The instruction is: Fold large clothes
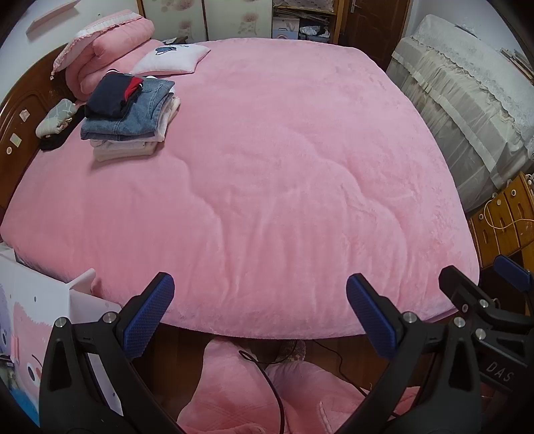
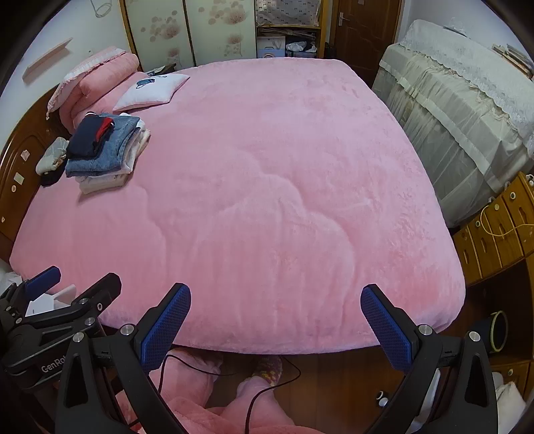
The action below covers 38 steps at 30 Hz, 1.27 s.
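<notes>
Both grippers, left [image 1: 260,313] and right [image 2: 277,323], hover jaws apart before pink bed [image 1: 283,167].

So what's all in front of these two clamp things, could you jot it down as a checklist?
Surface: pink blanket covers the bed, lightly wrinkled.
Job's things: stack of folded clothes near the headboard; nothing laid out to fold.
Clutter: pink pillows, white cushion, small grey bundle.
Grippers: left gripper and right gripper, jaws apart, empty, at the bed's near edge.
Cables: black cable on the floor.
Surroundings: wardrobe, cloth-covered furniture, wooden drawers.
</notes>
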{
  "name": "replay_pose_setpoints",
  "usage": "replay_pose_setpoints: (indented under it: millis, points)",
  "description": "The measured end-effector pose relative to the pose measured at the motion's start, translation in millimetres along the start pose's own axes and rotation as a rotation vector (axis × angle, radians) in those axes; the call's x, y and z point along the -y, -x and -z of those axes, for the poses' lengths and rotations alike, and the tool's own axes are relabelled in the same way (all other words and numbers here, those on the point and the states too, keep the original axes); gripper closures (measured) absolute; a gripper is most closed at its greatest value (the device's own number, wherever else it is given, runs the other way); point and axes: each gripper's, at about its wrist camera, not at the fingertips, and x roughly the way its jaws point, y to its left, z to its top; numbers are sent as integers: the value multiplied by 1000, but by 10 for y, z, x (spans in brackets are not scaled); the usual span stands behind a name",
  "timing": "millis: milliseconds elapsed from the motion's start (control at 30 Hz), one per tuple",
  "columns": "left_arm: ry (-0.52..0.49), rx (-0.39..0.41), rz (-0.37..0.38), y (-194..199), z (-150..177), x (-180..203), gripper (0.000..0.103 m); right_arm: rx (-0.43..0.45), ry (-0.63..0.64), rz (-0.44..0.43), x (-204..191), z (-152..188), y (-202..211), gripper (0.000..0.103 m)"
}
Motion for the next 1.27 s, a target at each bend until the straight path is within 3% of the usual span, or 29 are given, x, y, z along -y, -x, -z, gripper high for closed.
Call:
replay_pose_setpoints:
  millis: [1267]
  points:
    - [-13, -13, 0, -49, -142, -79, 1, -4, 16, 11, 50, -41, -110, 0]
